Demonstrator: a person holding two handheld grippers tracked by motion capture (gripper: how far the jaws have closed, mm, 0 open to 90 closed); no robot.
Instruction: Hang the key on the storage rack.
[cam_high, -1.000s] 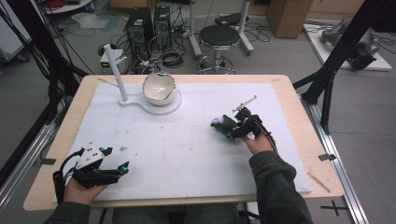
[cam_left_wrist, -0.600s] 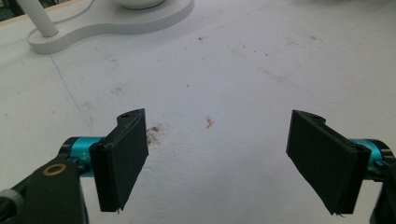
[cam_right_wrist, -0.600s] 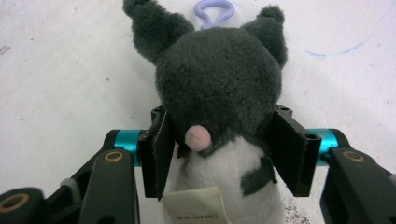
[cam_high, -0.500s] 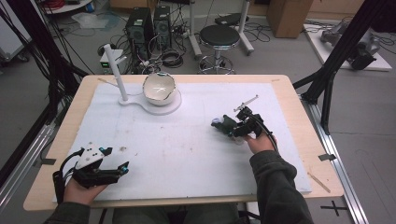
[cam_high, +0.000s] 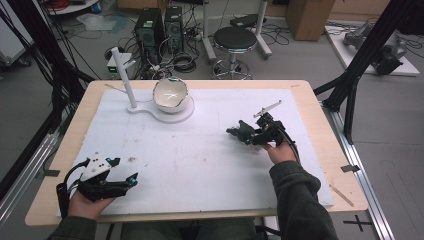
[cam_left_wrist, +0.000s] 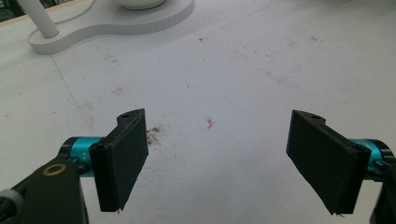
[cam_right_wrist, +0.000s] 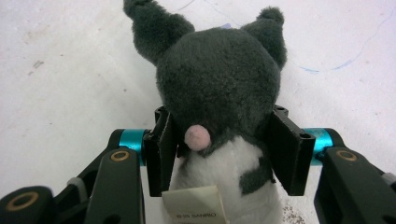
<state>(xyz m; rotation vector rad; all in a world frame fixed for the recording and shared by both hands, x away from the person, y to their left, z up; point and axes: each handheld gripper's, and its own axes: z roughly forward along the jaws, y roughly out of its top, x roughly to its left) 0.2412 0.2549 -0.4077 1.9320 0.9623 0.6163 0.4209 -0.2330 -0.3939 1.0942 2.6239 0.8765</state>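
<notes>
A small dark grey plush toy (cam_right_wrist: 219, 93) with two ears, a pink nose, a white belly and a paper tag sits between the jaws of my right gripper (cam_right_wrist: 219, 154), which is shut on its body. In the high view the right gripper (cam_high: 248, 138) holds the plush toy (cam_high: 240, 132) just above the white mat, right of centre. My left gripper (cam_high: 131, 179) rests near the table's front left corner, its jaws wide open with bare mat between them (cam_left_wrist: 215, 154). A white bowl (cam_high: 170, 93) stands on a white stand (cam_high: 150, 111) at the back left.
The white mat (cam_high: 200, 160) covers most of the wooden table (cam_high: 320, 120). A white post (cam_high: 124, 77) rises from the stand's left end. A thin stick lies on the table's front right corner (cam_high: 343, 195). Computers, cables and a stool stand on the floor behind.
My right gripper with the plush toy has drifted slightly toward the front of the table. The left gripper has stayed in place.
</notes>
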